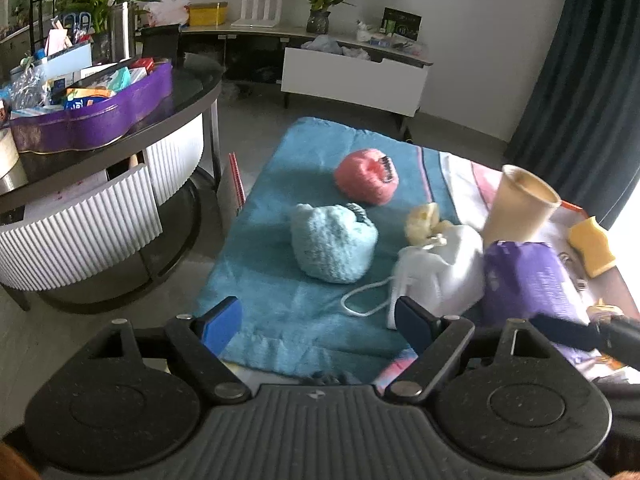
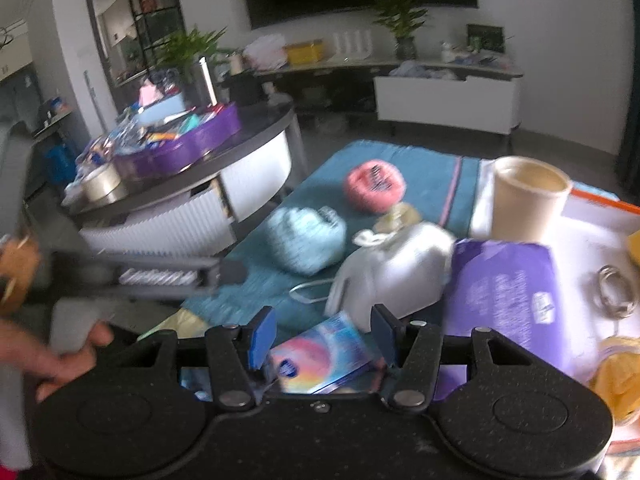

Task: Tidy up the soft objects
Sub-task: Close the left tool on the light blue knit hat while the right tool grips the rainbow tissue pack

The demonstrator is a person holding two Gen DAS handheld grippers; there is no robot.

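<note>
Left gripper (image 1: 318,330) hovers over the near edge of a teal towel (image 1: 272,280) spread on the surface; its blue-padded jaws stand wide apart with nothing between them. On the towel lie the soft objects: a light-blue knitted pouch (image 1: 332,246) near the centre, a pink knitted pouch (image 1: 366,176) beyond it, a small pale-yellow fluffy piece (image 1: 422,220) to the right, and a white drawstring bag (image 1: 436,268) whose cord loops onto the towel. The white bag touches a purple pack (image 1: 528,280), and a beige paper cup (image 1: 520,204) stands upright just behind both. A yellow sponge-like item (image 1: 592,246) lies at the far right edge.

Right gripper (image 2: 322,338) has its jaws partly apart; a rainbow-printed packet (image 2: 320,360) lies under and between them (whether the pads press on it cannot be told, owing to blur). A hand (image 2: 60,356) grips the other tool at the left of this view. A round side table carrying a purple tray (image 1: 92,120) of assorted goods stands left of the towel.
</note>
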